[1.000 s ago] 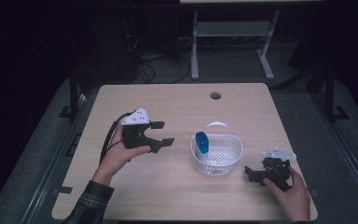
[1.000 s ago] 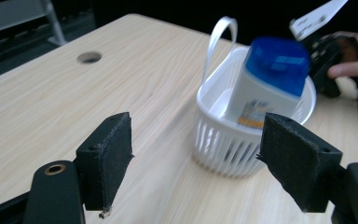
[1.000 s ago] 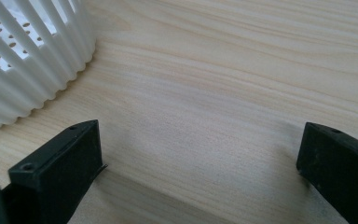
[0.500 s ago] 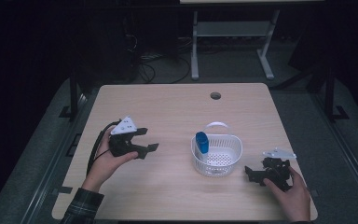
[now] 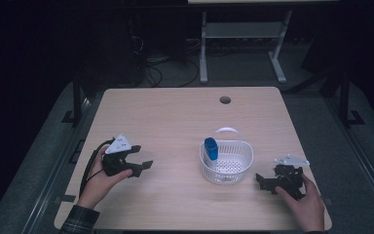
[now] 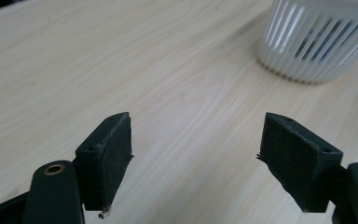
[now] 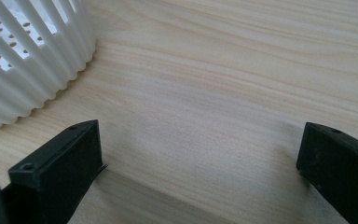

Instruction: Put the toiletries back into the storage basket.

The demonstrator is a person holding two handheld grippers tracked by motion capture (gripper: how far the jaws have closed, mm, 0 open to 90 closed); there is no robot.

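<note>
In the high view, a white slatted basket (image 5: 226,163) with a raised handle stands on the wooden table (image 5: 175,117), right of the middle. A blue object (image 5: 211,147) stands upright inside it, against its left wall. The left gripper (image 5: 143,165) is held low over the table's left part, well apart from the basket, with its jaws pointing right toward it and standing wide apart with nothing between them. Compared with a second ago, this gripper has come leftward and toward the near edge, and sits lower over the wood; its grey three-cornered plate now lies nearer the person's hand side of the table. The right gripper (image 5: 262,181) rests at the near right corner, just beside the basket, jaws spread and empty, where it was a second ago. The basket and the blue object have not shifted.

In the left gripper view, the two black jaws rise from the bottom with a wide gap, bare table between them. The basket (image 6: 321,39) stands at the upper right, and blue shows through its slats.

In the right gripper view, the jaws are also parted wide over bare wood, and the basket's ribbed wall (image 7: 28,60) fills the upper left corner, close to the left jaw but not touching it.
</note>
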